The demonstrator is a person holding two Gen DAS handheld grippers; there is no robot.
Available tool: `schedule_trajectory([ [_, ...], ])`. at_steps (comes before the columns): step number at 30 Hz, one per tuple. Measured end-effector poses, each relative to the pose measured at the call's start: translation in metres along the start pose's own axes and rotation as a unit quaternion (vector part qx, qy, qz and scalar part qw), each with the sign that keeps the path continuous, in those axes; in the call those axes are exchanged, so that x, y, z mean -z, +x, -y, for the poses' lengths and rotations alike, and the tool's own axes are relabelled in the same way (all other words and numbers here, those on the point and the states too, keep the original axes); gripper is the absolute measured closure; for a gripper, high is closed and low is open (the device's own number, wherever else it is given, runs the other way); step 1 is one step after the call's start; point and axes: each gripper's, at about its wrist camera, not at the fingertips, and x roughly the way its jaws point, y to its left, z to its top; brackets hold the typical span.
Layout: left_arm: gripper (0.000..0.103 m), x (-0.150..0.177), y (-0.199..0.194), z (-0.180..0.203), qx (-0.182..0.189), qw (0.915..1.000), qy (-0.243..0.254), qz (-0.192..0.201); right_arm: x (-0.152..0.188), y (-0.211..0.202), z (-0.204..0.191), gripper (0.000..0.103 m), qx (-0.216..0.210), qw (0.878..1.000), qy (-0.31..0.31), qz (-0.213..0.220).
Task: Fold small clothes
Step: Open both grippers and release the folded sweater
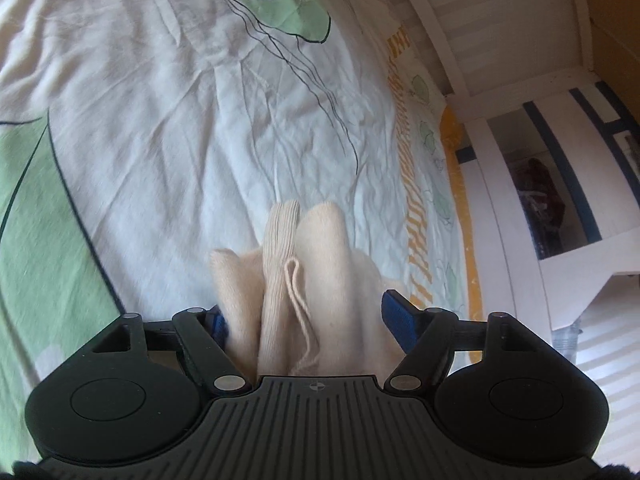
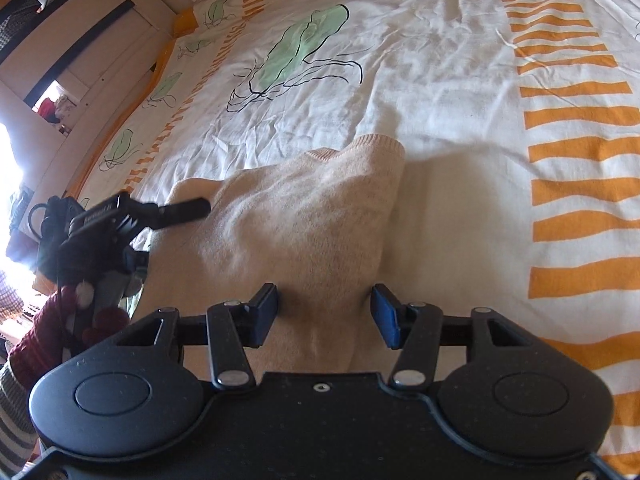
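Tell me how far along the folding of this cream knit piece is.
Early on. Nothing looks folded yet: the cream knit garment is bunched and rumpled on the printed bedsheet. In hand: both grippers have cloth between their open fingers, the left gripper around gathered folds, the right gripper astride one edge; neither looks clamped. Left: grip, spread it flat, make the folds.

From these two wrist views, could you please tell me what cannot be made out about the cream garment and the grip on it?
- Left wrist view: the cream garment bunches over the left gripper, hiding one blue pad; grip unclear.
- Right wrist view: the right gripper straddles the cloth, whose near end its body cuts off.
- Both views: the garment's type and fold state, crumpled on the bedsheet.
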Motion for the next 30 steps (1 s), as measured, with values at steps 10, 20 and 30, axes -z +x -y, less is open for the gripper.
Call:
schedule_trajectory([
  [10,0.031,0.010,-0.043,0.090,-0.254,0.9235,0.270,0.100,-0.011,-0.013,-0.030,0.039,0.091,0.988,-0.087,0.087],
  [20,0.027,0.067,-0.007,0.081,-0.329,0.8741,0.353,0.052,-0.008,0.022,-0.057,0.025,0.177,0.964,-0.180,0.086],
  [30,0.020,0.060,-0.033,0.058,-0.303,0.9144,0.260,0.064,0.012,0.022,-0.048,0.014,0.173,0.971,-0.150,0.068],
])
